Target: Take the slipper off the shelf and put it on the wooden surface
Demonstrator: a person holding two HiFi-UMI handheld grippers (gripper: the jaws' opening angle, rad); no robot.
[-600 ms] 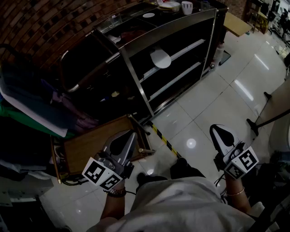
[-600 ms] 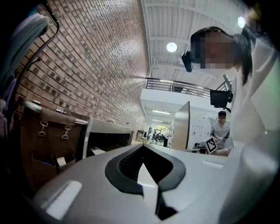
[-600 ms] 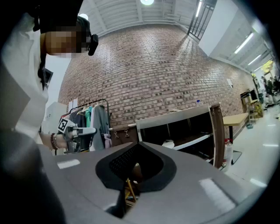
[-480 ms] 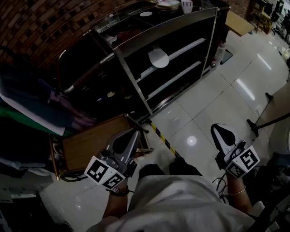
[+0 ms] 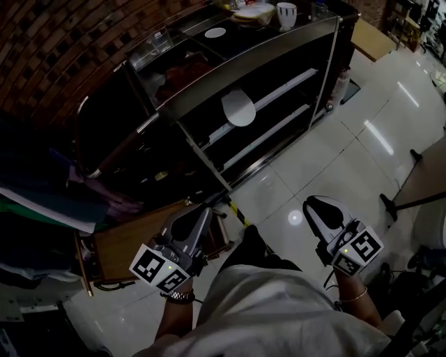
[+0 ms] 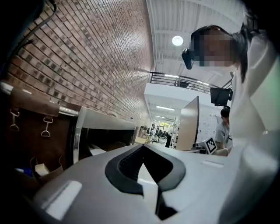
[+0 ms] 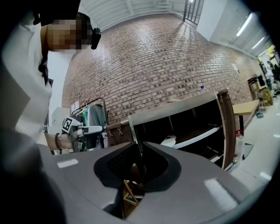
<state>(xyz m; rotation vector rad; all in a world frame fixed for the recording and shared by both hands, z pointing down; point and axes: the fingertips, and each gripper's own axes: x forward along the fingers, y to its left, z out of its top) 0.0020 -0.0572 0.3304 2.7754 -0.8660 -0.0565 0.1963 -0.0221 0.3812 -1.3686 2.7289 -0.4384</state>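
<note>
A white slipper (image 5: 238,107) lies on the upper rack of a black metal shelf (image 5: 279,42); in the right gripper view the slipper (image 7: 168,141) shows far ahead inside the shelf (image 7: 175,111). The wooden surface (image 5: 129,240) is a low tray-like top left of the shelf, just beyond my left gripper (image 5: 187,222). My right gripper (image 5: 322,210) hangs over the white floor, well short of the shelf. Both grippers have their jaws together with nothing between them, as the left gripper (image 6: 142,147) and right gripper (image 7: 141,143) show in their own views.
Hanging clothes (image 5: 42,188) fill the left side. A cup (image 5: 286,12) and plates stand on the shelf's top. Yellow-black tape (image 5: 240,213) marks the glossy tiled floor (image 5: 334,153). A stand's leg (image 5: 411,202) reaches in at the right. Another person (image 6: 223,127) stands far off.
The shelf and slipper have drawn nearer in the head view. My right gripper has drifted left; the left gripper has hardly moved. Both stay shut.
</note>
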